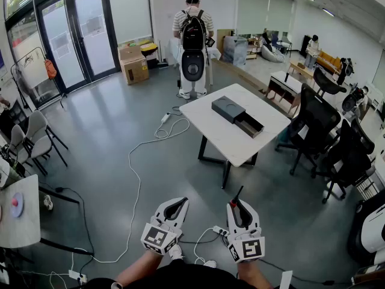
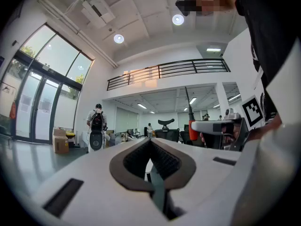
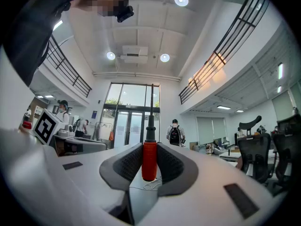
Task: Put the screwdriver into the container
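Container (image 1: pixel 228 108): dark box on the white table (image 1: pixel 222 142), right of centre; its drawer (image 1: pixel 250 124) is pulled out, contents unclear.
Screwdriver (image 3: pixel 149 161): upright, red handle pinched by the right gripper (image 3: pixel 149 146).
Left gripper (image 2: pixel 151 142): jaws pressed together, empty.

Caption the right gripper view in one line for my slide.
Right gripper clamps a red-handled screwdriver between its jaws, black shaft sticking out ahead, glass doors beyond.

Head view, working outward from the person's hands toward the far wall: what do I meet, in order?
right claw gripping the screwdriver → white table → dark container on it, drawer pulled open → person with a backpack standing, back turned
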Available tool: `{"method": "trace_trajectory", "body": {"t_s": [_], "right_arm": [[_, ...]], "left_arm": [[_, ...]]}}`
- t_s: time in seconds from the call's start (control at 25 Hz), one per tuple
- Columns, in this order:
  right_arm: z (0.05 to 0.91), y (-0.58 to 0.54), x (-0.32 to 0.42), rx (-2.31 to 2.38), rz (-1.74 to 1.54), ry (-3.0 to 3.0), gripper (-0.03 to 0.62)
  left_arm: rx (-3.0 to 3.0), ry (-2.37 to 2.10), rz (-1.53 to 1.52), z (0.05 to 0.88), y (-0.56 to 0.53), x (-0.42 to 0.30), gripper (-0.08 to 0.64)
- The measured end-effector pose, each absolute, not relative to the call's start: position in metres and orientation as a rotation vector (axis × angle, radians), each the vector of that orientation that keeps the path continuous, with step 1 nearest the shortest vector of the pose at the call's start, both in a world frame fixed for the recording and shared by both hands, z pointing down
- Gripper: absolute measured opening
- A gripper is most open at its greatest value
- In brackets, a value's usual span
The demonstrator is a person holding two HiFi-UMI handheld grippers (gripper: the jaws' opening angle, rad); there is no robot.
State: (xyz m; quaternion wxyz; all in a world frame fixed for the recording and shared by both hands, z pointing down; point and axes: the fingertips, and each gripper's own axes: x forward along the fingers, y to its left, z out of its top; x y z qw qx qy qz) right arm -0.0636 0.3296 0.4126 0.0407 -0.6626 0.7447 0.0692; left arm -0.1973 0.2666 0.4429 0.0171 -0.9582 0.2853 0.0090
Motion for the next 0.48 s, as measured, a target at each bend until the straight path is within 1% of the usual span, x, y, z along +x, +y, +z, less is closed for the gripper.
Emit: {"method": "trace_trajectory", "body": {"t_s": [0.48], "right_arm": [[0.398, 0.309, -0.089, -2.005, 0.248, 2.27, 0.107]], "left_arm": [[-2.962, 0.91, 0.052, 0.432, 0.245, -0.223, 0.005]]}}
